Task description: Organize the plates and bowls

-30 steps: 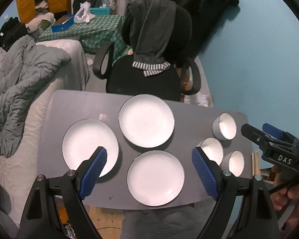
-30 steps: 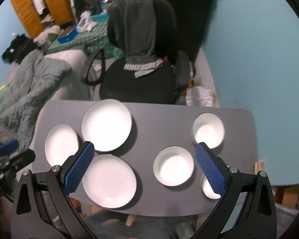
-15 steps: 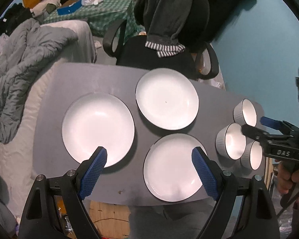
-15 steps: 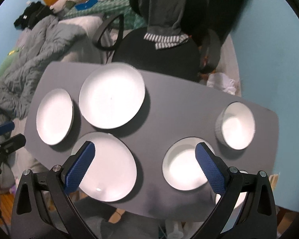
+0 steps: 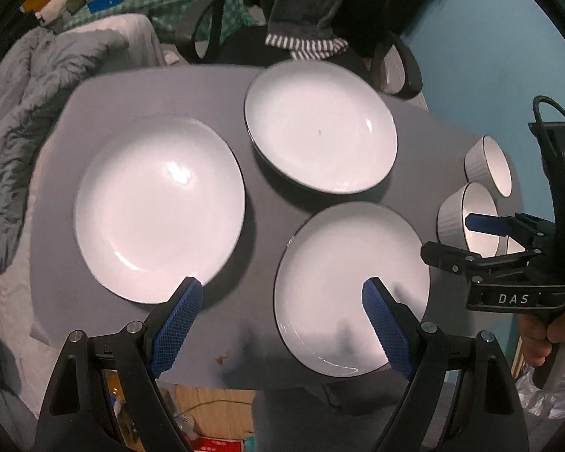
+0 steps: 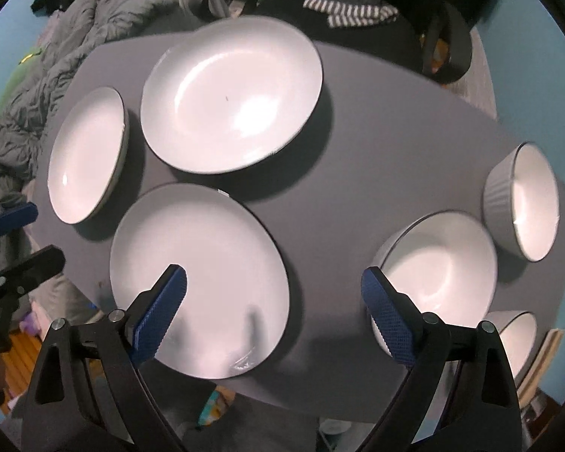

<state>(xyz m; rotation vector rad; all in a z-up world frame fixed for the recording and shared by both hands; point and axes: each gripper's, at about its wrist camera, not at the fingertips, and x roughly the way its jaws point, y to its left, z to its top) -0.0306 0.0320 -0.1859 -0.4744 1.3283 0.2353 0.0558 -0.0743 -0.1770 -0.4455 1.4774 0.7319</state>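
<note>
Three white plates and three white bowls sit apart on a grey table (image 5: 139,90), none stacked. The near plate (image 5: 352,278) lies at the table's front edge, the left plate (image 5: 158,207) lies beside it toward the bed side, and the far plate (image 5: 320,126) sits toward the chair; the three come close together but their rims do not overlap. On the right end of the table the bowls form a loose cluster: the far bowl (image 6: 523,199) with ribbed sides near the table's far right edge, the middle bowl (image 6: 439,278) closer in, and the near bowl (image 6: 512,335) at the front corner, partly hidden behind a gripper finger. The left gripper (image 5: 282,303) hangs above the front of the table with its blue-padded jaws spread wide, one pad over the left plate's near rim, the other over the near plate, gripping nothing. The right gripper (image 6: 275,293) points down with its jaws wide and just starting to close; nothing is pinched, one pad over the near plate, the other over the middle bowl's left rim. A hand (image 5: 546,333) holds the right gripper's handle. Beyond the table stand a black office chair (image 5: 245,43) draped with dark clothing and a bed with a rumpled grey quilt (image 5: 22,113); the wall is blue.
</note>
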